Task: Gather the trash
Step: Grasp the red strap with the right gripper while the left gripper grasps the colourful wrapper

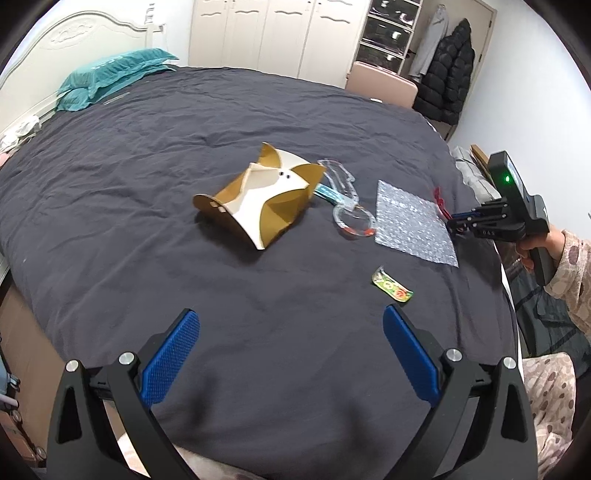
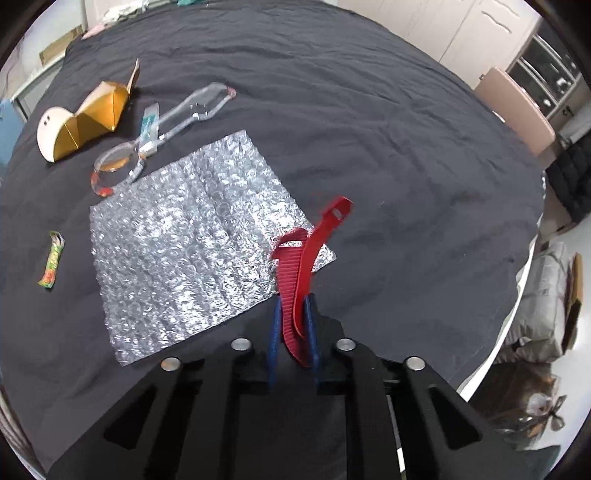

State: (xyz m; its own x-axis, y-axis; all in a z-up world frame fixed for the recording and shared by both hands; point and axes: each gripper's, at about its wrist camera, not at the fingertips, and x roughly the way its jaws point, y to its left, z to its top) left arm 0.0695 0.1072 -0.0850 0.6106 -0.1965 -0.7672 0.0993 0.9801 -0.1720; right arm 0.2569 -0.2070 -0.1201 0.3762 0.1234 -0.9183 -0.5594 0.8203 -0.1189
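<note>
Trash lies on a dark bedspread (image 1: 184,155). A gold and white cardboard box (image 1: 258,201) lies in the middle, also in the right wrist view (image 2: 85,120). Beside it are clear plastic packaging (image 1: 349,206) (image 2: 155,129), a silver bubble-wrap sheet (image 1: 410,225) (image 2: 192,236) and a small green candy wrapper (image 1: 392,286) (image 2: 51,264). My right gripper (image 2: 293,314) is shut on a red ribbed plastic strap (image 2: 299,266), held above the bubble wrap's corner; it also shows in the left wrist view (image 1: 452,221). My left gripper (image 1: 291,350) is open and empty near the bed's front edge.
Teal pillows (image 1: 110,75) lie at the headboard. A pink chair (image 1: 384,85) (image 2: 517,110) stands past the bed's far side, with dark coats (image 1: 448,70) and white wardrobes (image 1: 280,33) behind. Bags and boxes (image 2: 546,306) sit on the floor to the right.
</note>
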